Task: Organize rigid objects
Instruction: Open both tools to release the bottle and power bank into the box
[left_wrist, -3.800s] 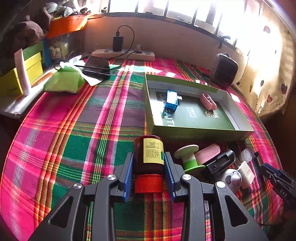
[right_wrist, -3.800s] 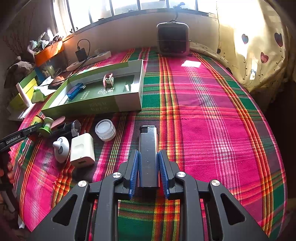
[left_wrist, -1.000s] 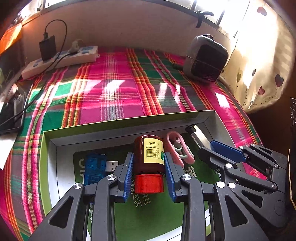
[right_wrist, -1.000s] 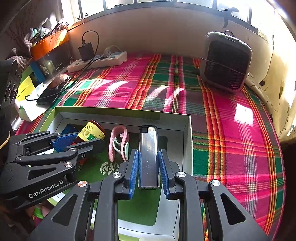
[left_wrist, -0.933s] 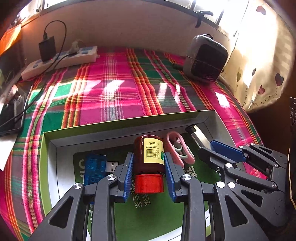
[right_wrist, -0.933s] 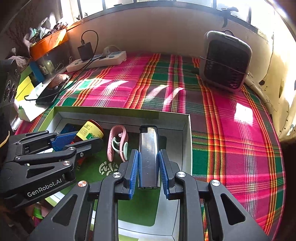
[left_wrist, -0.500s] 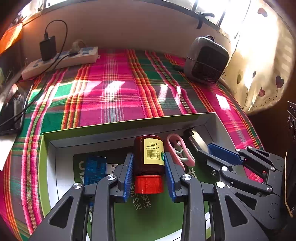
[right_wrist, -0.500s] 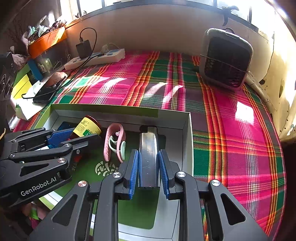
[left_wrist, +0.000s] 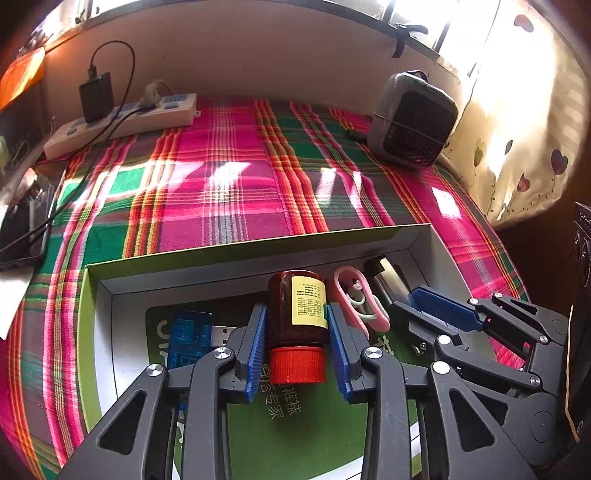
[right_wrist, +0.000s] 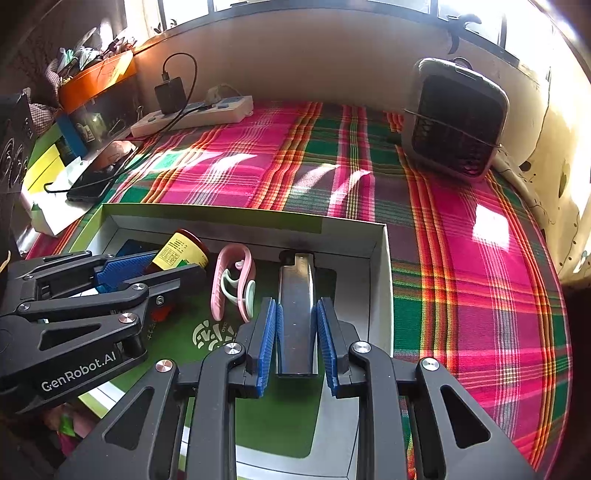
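My left gripper (left_wrist: 295, 309) is shut on a brown bottle (left_wrist: 284, 314) with a yellow label and a red cap, low over the green box (left_wrist: 258, 245). My right gripper (right_wrist: 297, 302) is shut on a silver lighter-like bar (right_wrist: 297, 284), whose far end nears the box's far wall (right_wrist: 221, 214). In the right wrist view the left gripper (right_wrist: 177, 264) and the bottle (right_wrist: 181, 251) are at the left. Between the two held things lies a pink clip (left_wrist: 356, 299) (right_wrist: 232, 280). A blue USB device (left_wrist: 188, 332) lies left of the bottle. Whether either held thing touches the box floor I cannot tell.
The box sits on a plaid cloth (left_wrist: 229, 192). A power strip (left_wrist: 122, 122) with a black charger lies at the back left and a small grey heater (left_wrist: 410, 118) at the back right. A phone (right_wrist: 99, 173) lies left of the box; a curtain (left_wrist: 524, 147) hangs at the right.
Since the earliest frames both grippers have carried the bottle and the silver bar from the cloth to over the box. Over the last second nothing has visibly moved.
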